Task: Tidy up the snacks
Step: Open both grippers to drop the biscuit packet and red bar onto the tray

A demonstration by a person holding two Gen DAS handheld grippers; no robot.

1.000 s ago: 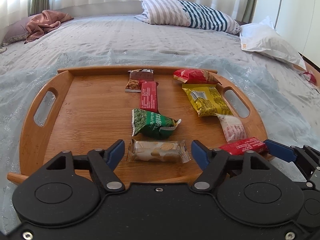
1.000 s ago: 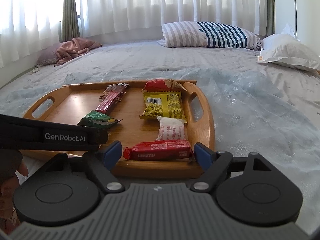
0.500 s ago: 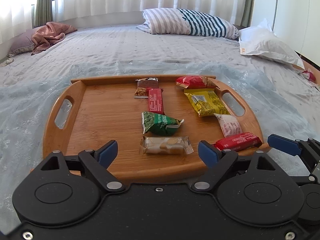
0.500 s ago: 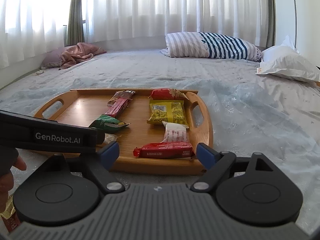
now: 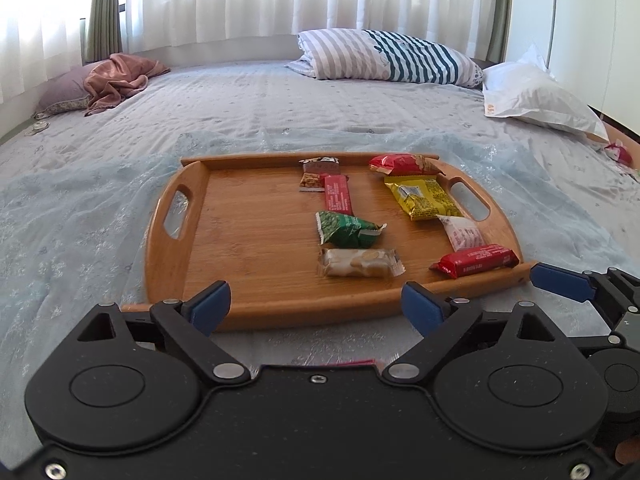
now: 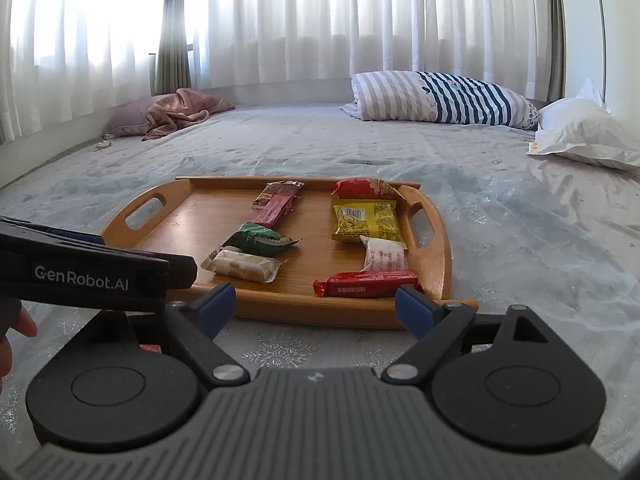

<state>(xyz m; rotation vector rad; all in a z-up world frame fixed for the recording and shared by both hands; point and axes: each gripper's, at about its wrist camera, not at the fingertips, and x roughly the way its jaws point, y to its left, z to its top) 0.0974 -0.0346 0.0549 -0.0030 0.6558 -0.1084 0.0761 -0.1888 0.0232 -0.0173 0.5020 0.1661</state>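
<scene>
A wooden tray [image 5: 248,236] [image 6: 188,216] lies on the bed with two columns of snacks. The middle column holds a brown bar [image 5: 318,174], a red bar [image 5: 338,200], a green pack [image 5: 346,230] and a clear cracker pack [image 5: 360,263]. The right column holds a red pack [image 5: 400,164], a yellow pack [image 5: 424,198], a white pack [image 5: 462,232] and a red bar [image 5: 476,260] [image 6: 366,284]. My left gripper [image 5: 316,308] is open and empty before the tray's near edge. My right gripper [image 6: 316,308] is open and empty, right of the left one.
The bed [image 5: 260,112] has a pale blue cover. A striped pillow [image 5: 384,60], a white pillow [image 5: 536,100] and a pink cloth [image 5: 120,76] lie at the far side. A small red wrapper [image 5: 618,152] lies at the far right.
Both grippers have drawn back and up from the tray, which now looks smaller and farther off. The snacks have not moved.
</scene>
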